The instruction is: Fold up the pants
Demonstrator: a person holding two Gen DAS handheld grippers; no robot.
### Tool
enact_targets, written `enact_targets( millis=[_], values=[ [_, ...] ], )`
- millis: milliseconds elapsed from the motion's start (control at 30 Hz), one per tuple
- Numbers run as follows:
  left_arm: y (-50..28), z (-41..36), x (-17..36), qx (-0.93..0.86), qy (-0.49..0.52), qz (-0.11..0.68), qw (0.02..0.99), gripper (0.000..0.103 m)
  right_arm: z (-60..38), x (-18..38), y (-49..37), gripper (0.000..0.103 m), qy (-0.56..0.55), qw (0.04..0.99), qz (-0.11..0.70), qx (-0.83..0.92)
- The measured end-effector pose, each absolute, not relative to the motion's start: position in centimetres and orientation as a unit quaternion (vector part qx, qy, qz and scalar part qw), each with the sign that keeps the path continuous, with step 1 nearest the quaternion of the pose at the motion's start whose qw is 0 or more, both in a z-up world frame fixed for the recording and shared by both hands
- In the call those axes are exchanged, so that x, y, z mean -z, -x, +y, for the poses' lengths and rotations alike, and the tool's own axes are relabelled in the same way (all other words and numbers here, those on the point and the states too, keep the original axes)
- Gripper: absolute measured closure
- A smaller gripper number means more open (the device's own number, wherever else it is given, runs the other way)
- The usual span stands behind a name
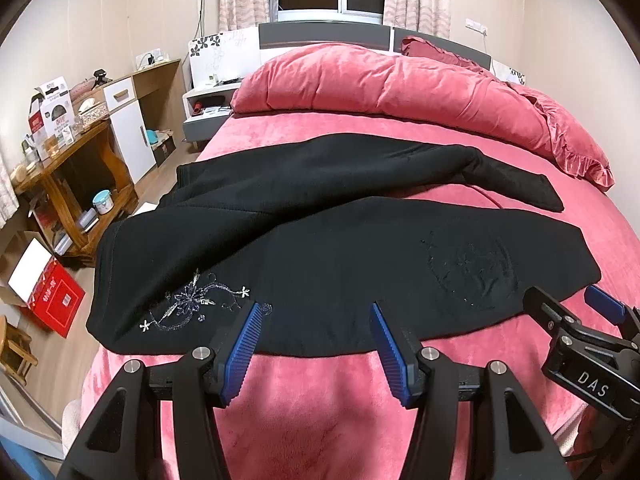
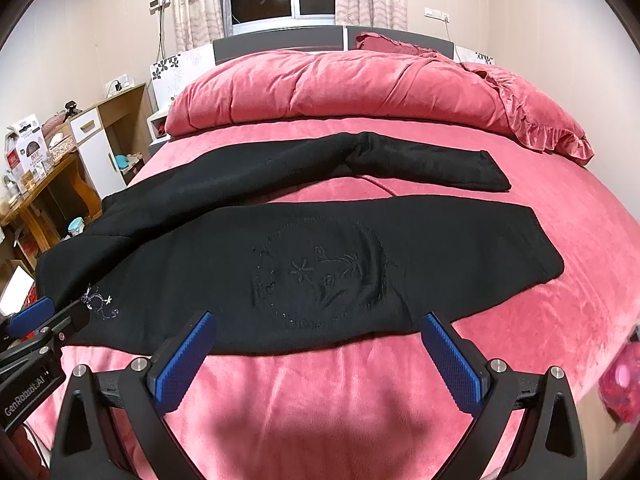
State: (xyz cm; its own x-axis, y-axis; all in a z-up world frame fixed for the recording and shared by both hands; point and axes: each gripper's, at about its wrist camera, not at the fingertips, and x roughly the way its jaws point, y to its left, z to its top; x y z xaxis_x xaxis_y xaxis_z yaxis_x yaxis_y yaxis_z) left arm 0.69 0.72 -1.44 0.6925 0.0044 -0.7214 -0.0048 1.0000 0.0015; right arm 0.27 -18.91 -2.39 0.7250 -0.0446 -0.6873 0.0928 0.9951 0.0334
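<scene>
Pants: black pants (image 1: 320, 248) lie spread across the bed (image 1: 400, 400), close to its near edge, waistband toward the left edge, cuffs toward the right.
Near leg: flat and fairly smooth, running along the near edge, with a dark stitched round motif (image 2: 320, 272) about midway along it.
Far leg: angled away toward the headboard side, kinked near the knee, its cuff (image 2: 492, 178) well apart from the near leg's cuff.
Silver embroidery: a pale flower pattern (image 1: 192, 306) sits on the hip area, near the left end of the near edge.
Left gripper: left gripper (image 1: 316, 316) hovers at the near hem just right of the silver embroidery, jaws apart, nothing between the blue pads.
Right gripper: right gripper (image 2: 320, 328) hovers over the near hem below the round motif, jaws wide apart, holding nothing.
Handling: the cloth looks thick, soft and fleecy, so I judge it limp but moderately heavy; it should drape and sag between two grip points, and it will probably drag on the plush pink cover instead of sliding.
Where to hold: likely the near hem, one grip toward the waistband and one farther along the leg, pinching the full thickness of the cloth so no layer slips free.
Risk: catching the pink cover along with the hem, since the two lie flush.
Bedding: a pink quilt (image 1: 380, 84) is bunched at the headboard end, clear of the pants.
</scene>
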Motion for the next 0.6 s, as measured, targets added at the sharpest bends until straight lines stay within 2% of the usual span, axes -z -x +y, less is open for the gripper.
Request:
enact_targets(
  millis=[600],
  values=[
    [-1.14, 1.07, 2.02, -0.007, 0.004, 0.406, 0.914, 0.046, -18.88, 2.82, -0.55, 0.0, -0.033, 0.926, 0.375, 0.033]
  ],
)
